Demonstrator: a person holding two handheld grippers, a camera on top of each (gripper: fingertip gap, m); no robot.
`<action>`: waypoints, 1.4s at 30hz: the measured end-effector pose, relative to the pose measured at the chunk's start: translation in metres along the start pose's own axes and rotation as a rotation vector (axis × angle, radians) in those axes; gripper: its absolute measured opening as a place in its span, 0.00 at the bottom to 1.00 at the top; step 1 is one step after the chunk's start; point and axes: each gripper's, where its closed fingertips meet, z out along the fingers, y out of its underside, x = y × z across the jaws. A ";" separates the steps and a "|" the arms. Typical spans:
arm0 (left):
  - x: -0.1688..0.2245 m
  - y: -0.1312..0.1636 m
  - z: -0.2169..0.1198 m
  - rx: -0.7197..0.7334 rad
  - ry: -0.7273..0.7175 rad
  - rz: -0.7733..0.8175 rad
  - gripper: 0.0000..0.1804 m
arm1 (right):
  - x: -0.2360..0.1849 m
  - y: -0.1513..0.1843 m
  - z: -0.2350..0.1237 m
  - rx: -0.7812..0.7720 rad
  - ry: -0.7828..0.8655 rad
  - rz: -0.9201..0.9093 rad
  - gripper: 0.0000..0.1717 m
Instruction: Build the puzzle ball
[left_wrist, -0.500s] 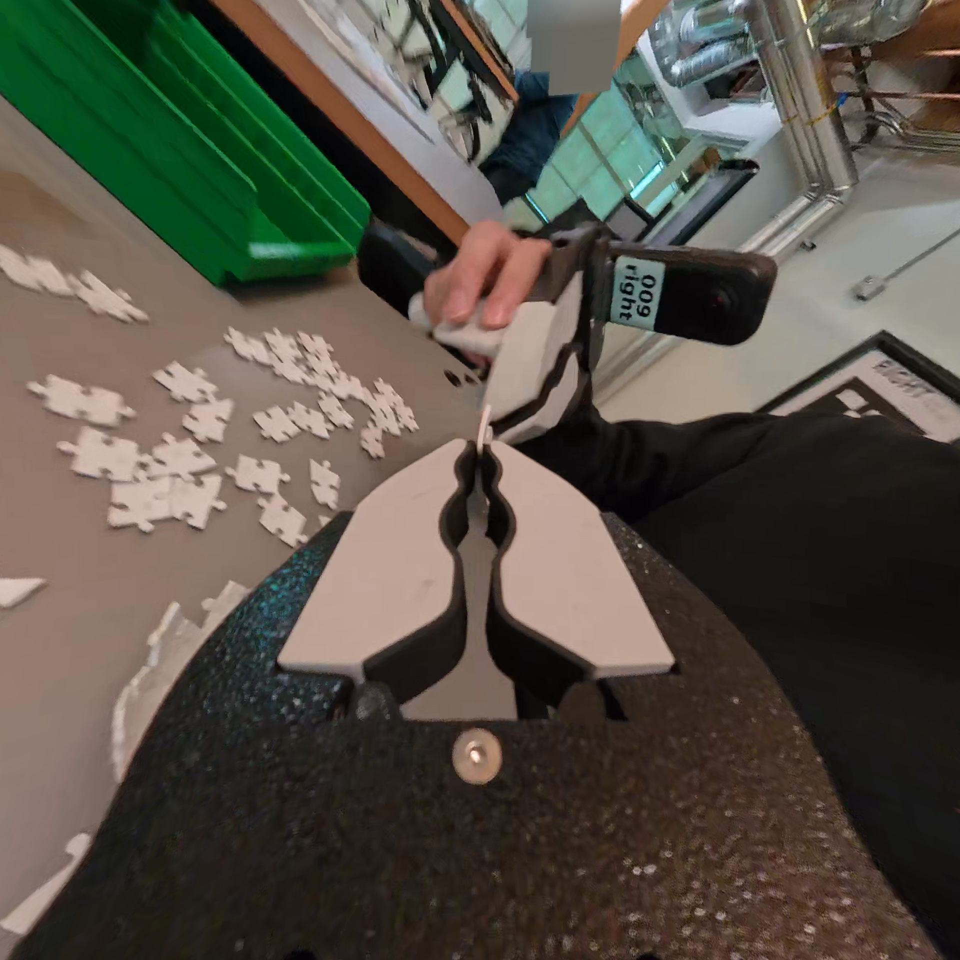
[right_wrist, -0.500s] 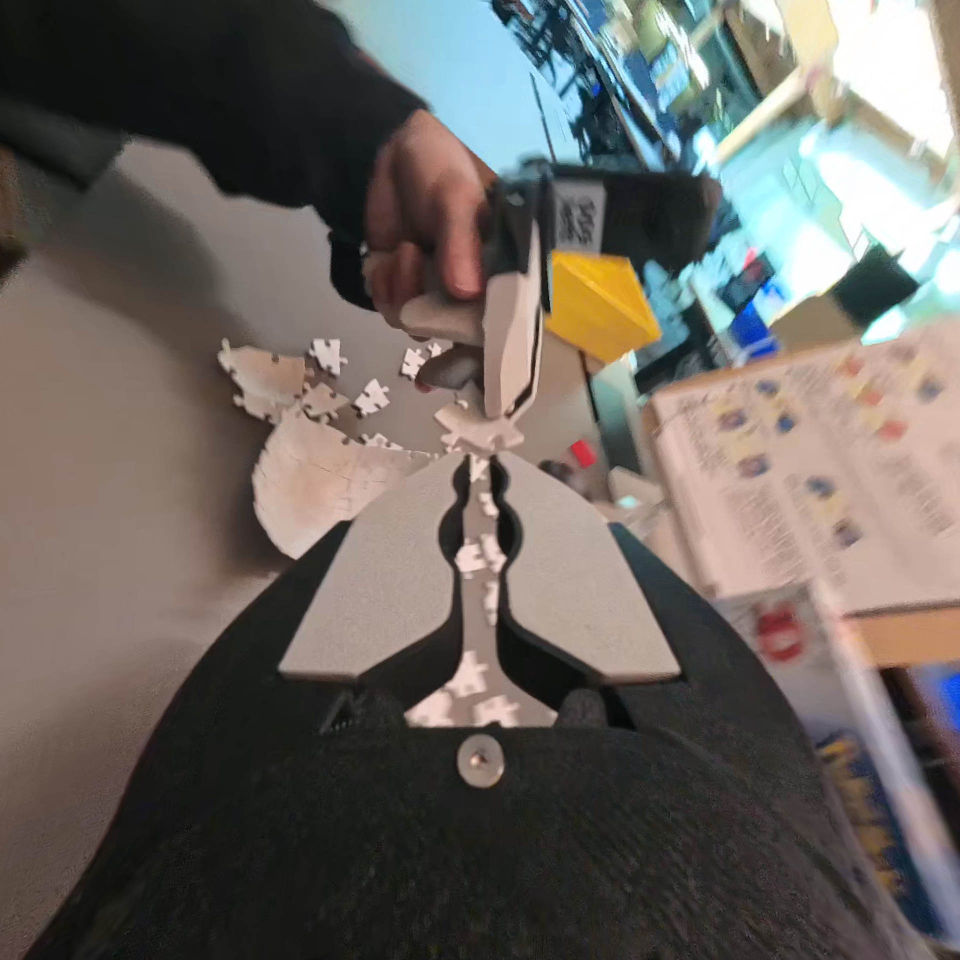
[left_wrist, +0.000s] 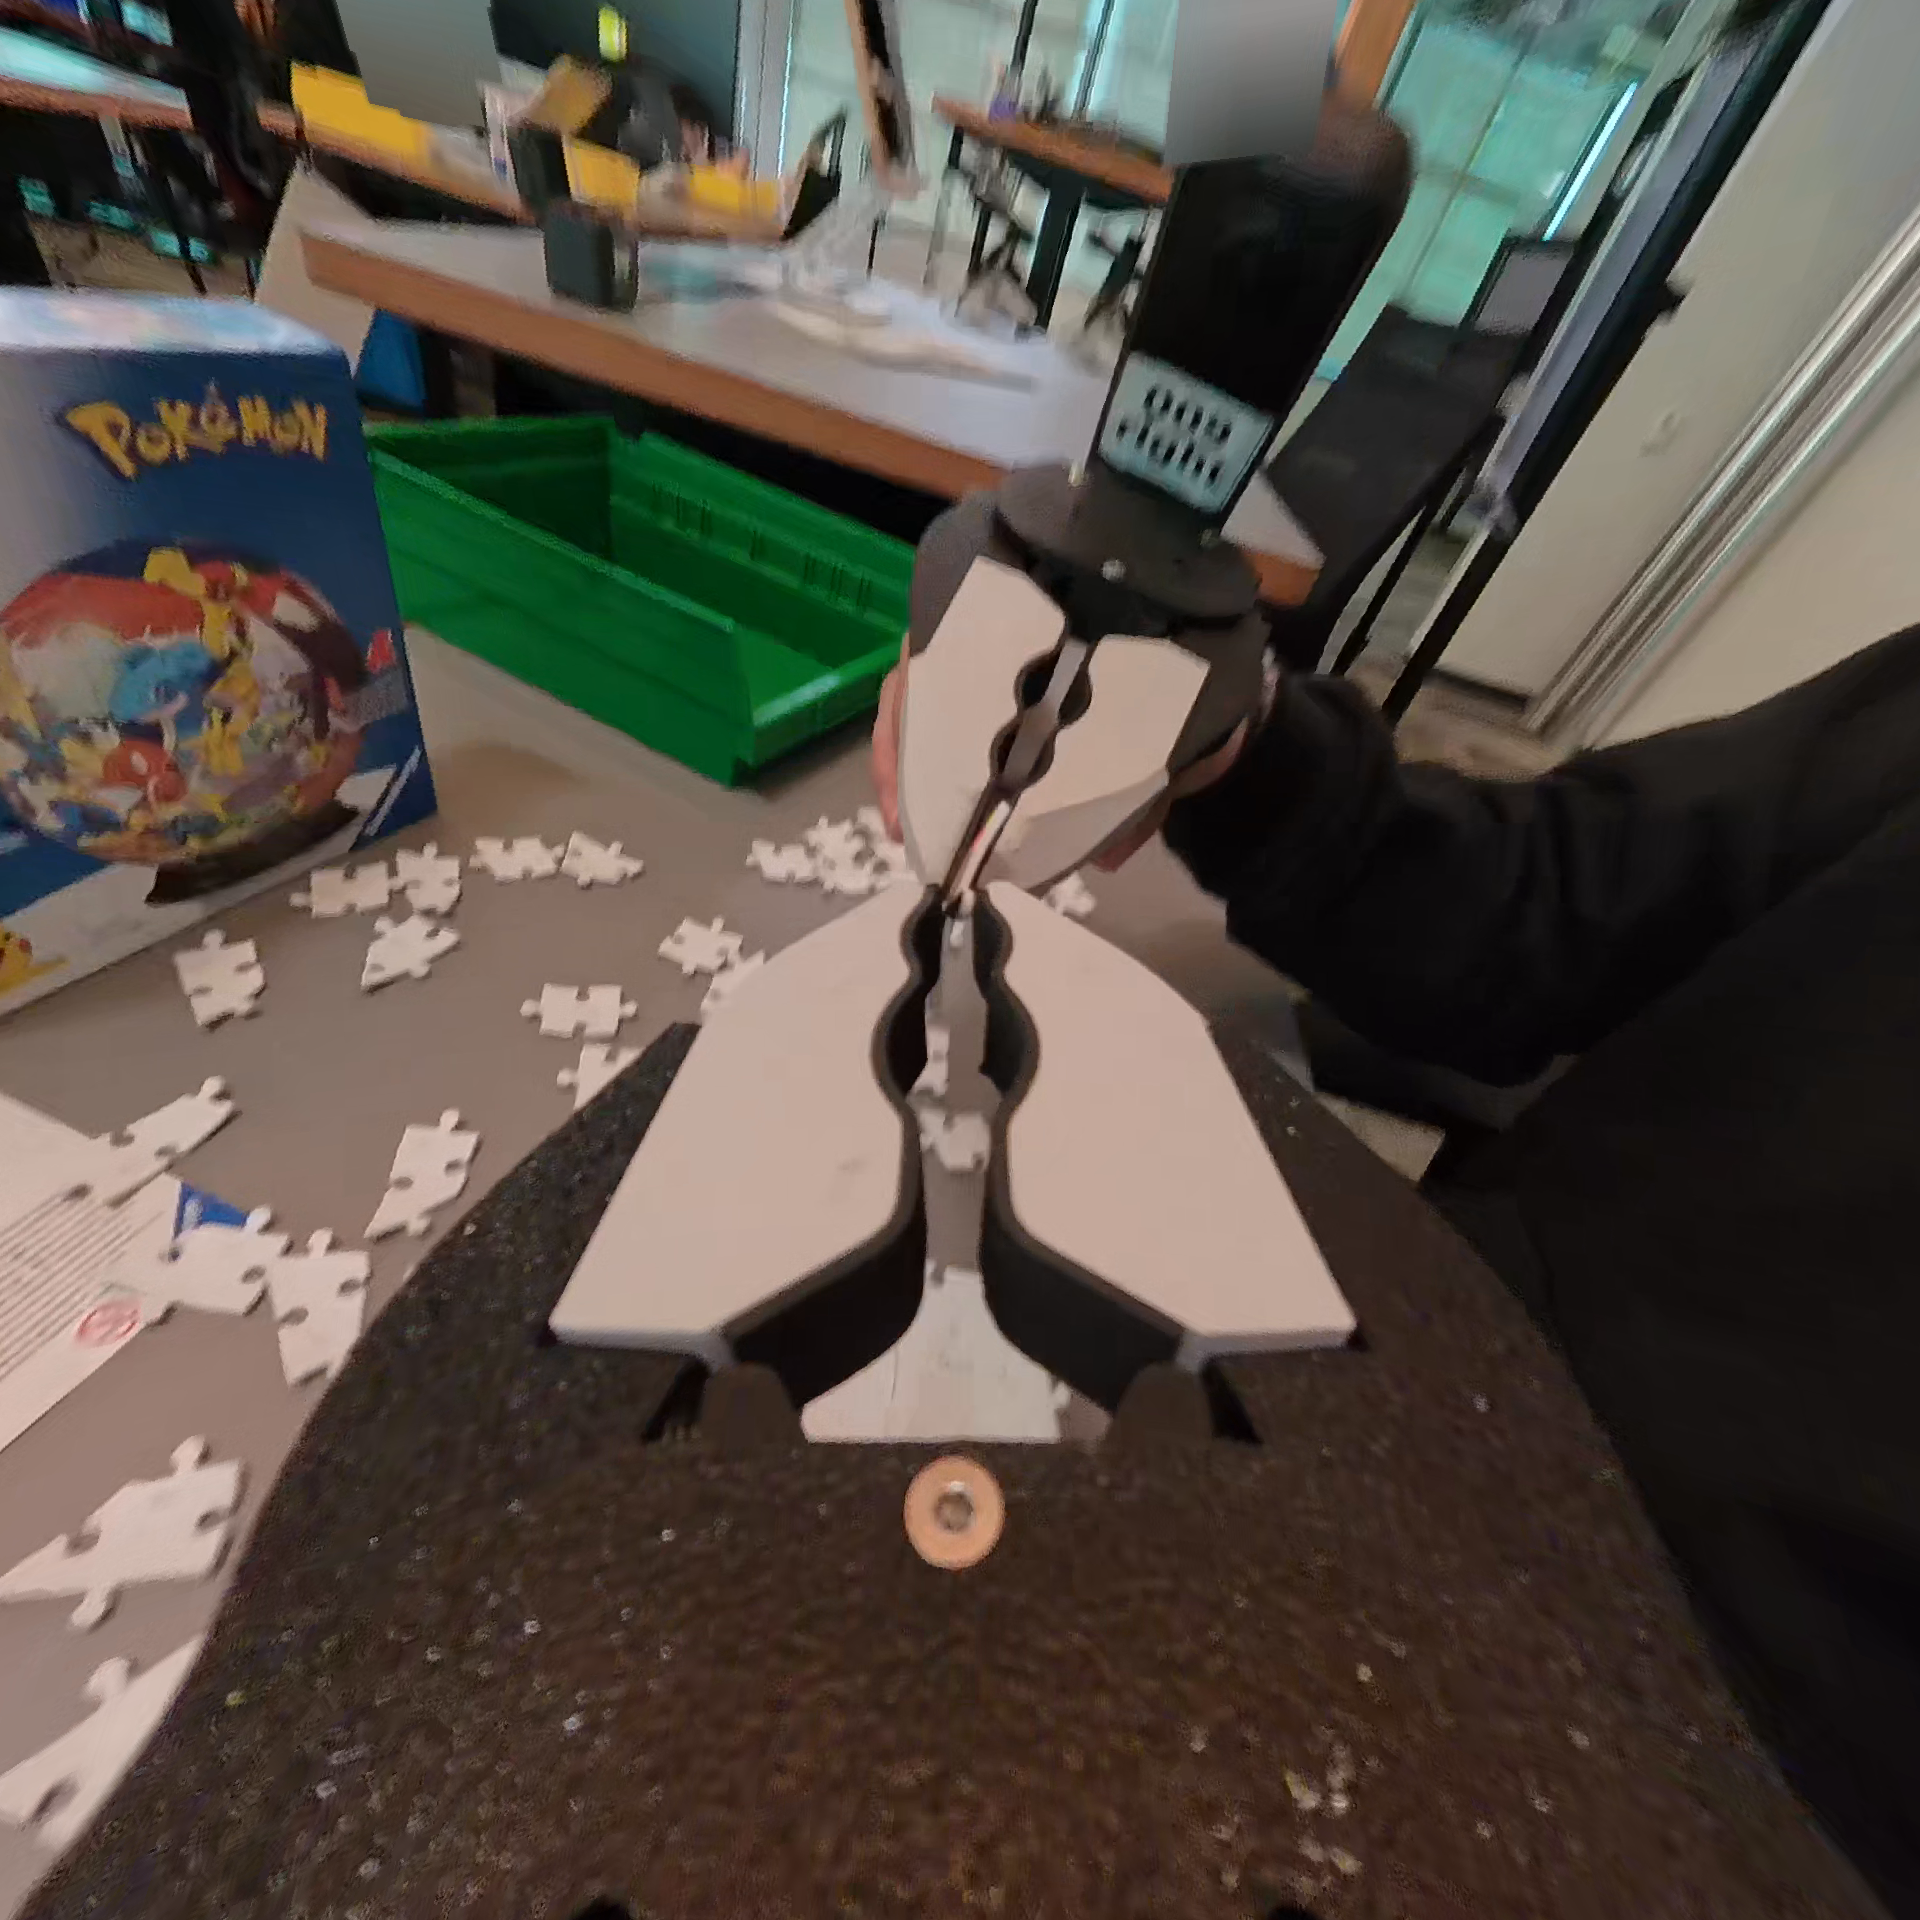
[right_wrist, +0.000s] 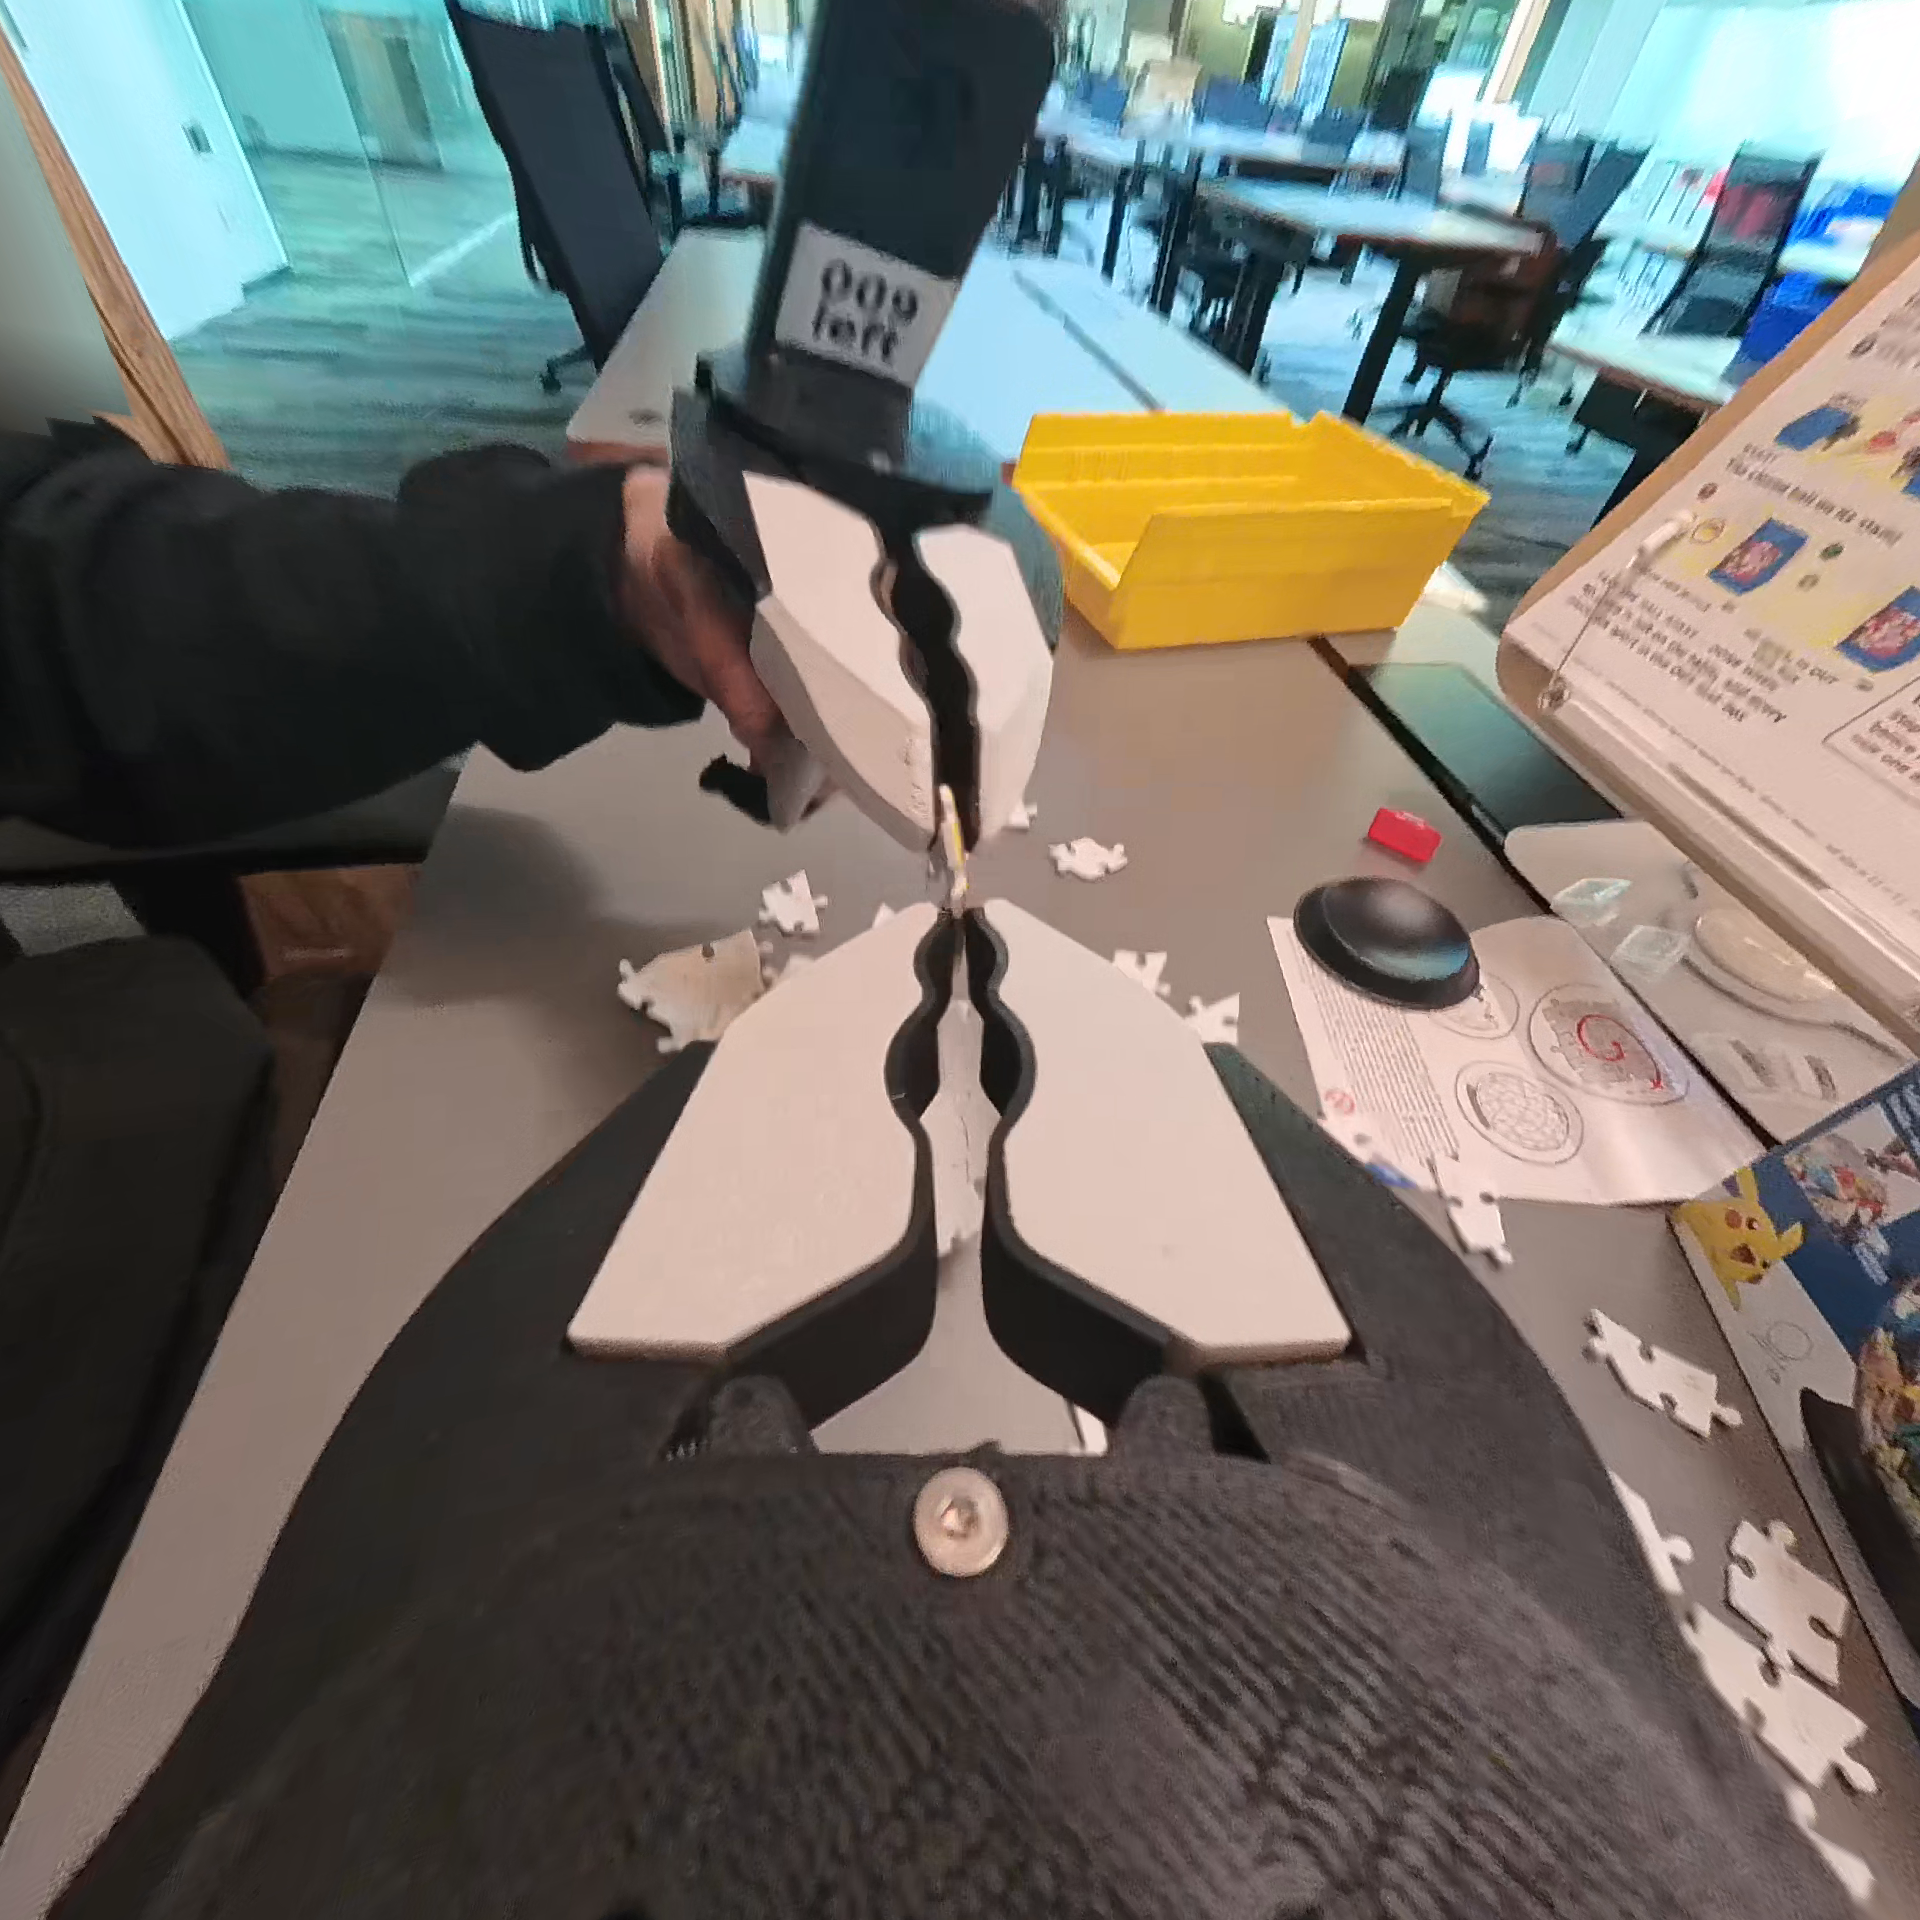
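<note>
Grey tabletop (right_wrist: 1247, 727), white puzzle pieces (left_wrist: 582, 1008) scattered toward its far edge by a green bin (left_wrist: 644, 603). Both grippers meet tip to tip above it. Left gripper (left_wrist: 951, 914) and right gripper (right_wrist: 961, 914) each pinch a puzzle piece (right_wrist: 951, 831) edge-on, long axes roughly in line. Whether the pieces touch is too blurred to tell.

My left handheld gripper (left_wrist: 954, 906) has a rough, speckled black body, one silver screw with a washer (left_wrist: 953, 1511), and two flat pale-grey fingers (left_wrist: 774, 1132) lined with wavy black pads. My right gripper (right_wrist: 961, 914) matches it. Each carries a tall black block bearing a pale label (right_wrist: 854, 301). My sleeves (left_wrist: 1558, 831) are black.
</note>
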 end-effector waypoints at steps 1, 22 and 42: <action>-0.003 0.006 -0.001 -0.048 -0.021 0.013 0.03 | 0.001 0.006 0.001 -0.046 0.000 -0.003 0.01; -0.037 0.031 -0.001 -0.109 -0.155 -0.002 0.01 | 0.024 0.008 0.016 -0.041 -0.072 0.216 0.02; -0.034 0.032 0.007 -0.050 -0.122 0.006 0.01 | 0.021 0.007 0.022 0.034 -0.050 0.085 0.01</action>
